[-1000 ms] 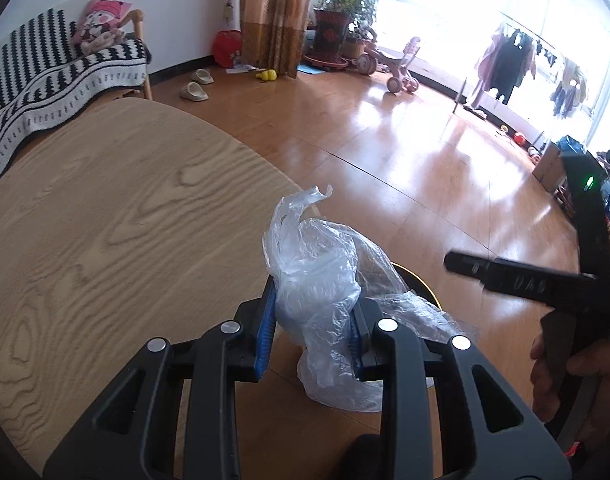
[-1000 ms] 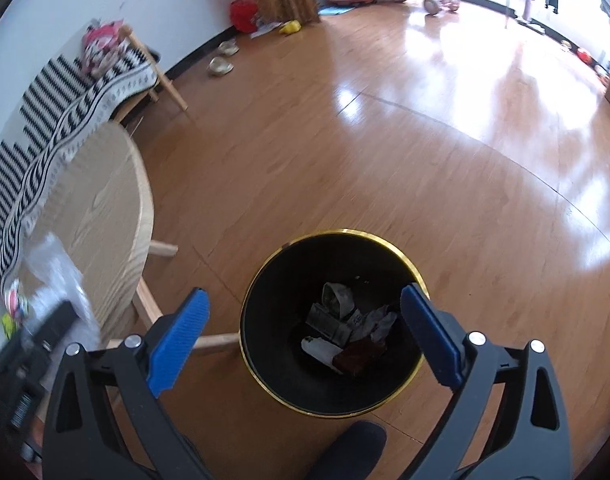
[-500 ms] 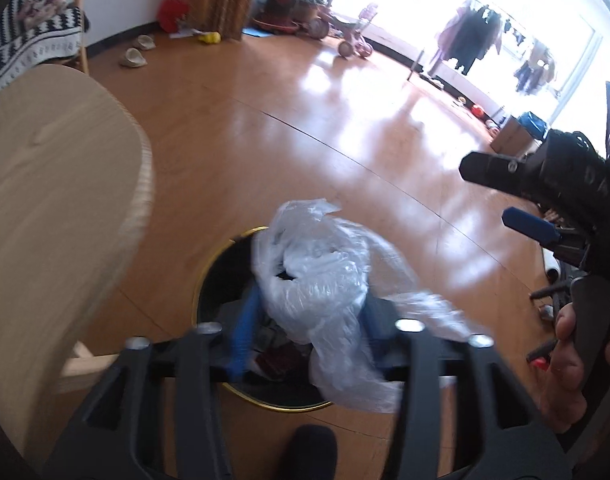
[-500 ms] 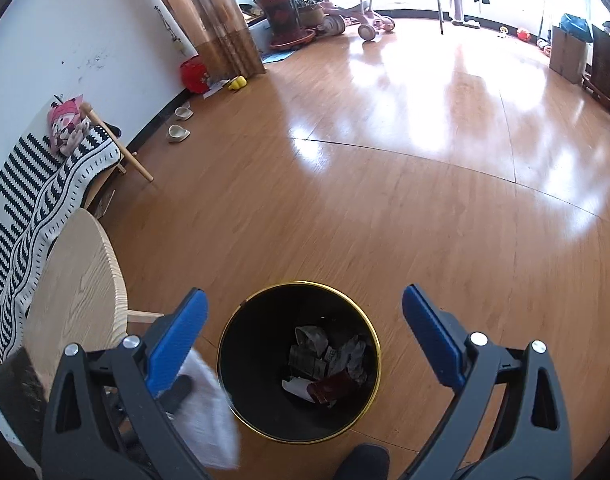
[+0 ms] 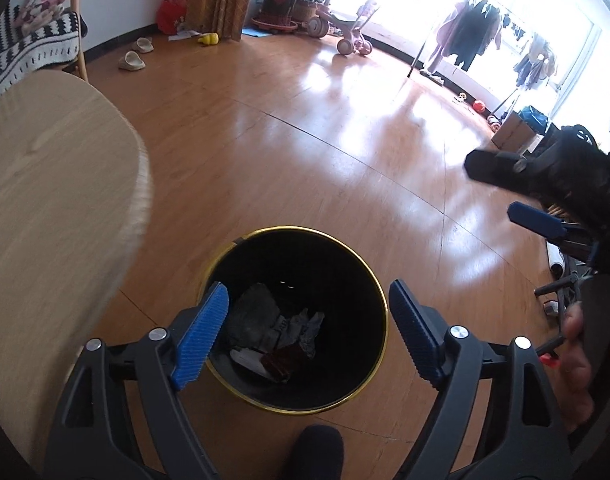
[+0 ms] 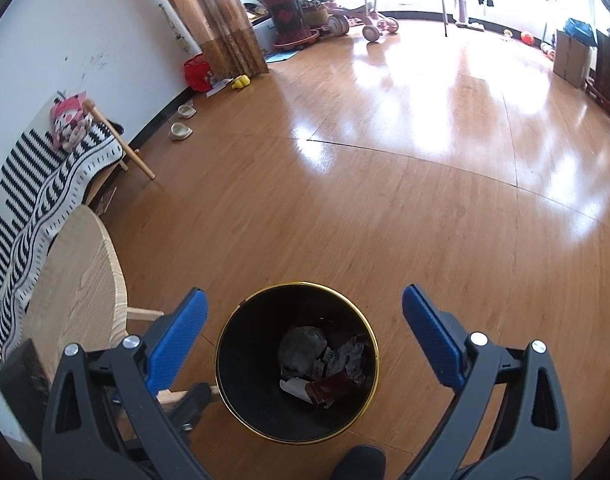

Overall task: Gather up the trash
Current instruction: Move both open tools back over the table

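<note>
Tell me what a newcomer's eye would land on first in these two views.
The round black bin with a gold rim stands on the glossy wooden floor, crumpled trash at its bottom. Both the left gripper and right gripper hang open above it, beside the pale round wooden table.

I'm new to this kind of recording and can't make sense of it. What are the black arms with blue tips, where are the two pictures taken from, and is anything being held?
They are hand-held tools, not a robot: a person holds one in each hand. Each picture comes from a camera riding on one tool, looking along its fingers. The left gripper and right gripper are both open and hold nothing. Both hang above a black trash bin with a gold rim, standing on the wooden floor beside a round wooden table. Crumpled trash lies inside it.
</note>
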Demonstrator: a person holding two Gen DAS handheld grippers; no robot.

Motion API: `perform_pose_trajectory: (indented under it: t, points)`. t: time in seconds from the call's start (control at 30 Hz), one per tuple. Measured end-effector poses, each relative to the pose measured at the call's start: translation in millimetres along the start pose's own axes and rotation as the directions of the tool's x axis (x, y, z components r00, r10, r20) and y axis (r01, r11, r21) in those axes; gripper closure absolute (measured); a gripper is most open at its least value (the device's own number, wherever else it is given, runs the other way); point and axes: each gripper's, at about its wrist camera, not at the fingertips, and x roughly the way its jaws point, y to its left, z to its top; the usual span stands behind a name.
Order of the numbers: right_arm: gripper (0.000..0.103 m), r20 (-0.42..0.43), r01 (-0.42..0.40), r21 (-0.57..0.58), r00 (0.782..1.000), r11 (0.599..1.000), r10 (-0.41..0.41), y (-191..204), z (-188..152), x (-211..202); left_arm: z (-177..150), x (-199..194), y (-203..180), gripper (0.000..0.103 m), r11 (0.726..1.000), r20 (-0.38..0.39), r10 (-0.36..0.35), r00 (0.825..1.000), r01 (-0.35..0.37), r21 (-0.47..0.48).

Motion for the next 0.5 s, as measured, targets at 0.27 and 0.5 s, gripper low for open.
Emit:
perform_pose_trajectory:
  t: [0.27, 0.5]
  points:
    - [0.009, -0.009, -0.045, -0.12, 0.999, 0.992, 0.044, 65.6, -6.8, 0.6, 1.5, -98.9, 64.7, 0.01, 0.991, 0.151, 0.134, 0.979, -0.13, -0.037]
    - [0.009, -0.053, -0.174, -0.305, 0.985, 0.936, 0.166, 193.3, -33.0, -4.0, -22.0, -205.3, 182.2, 0.01, 0.922, 0.222, 0.362, 0.905, -0.312, -0.23]
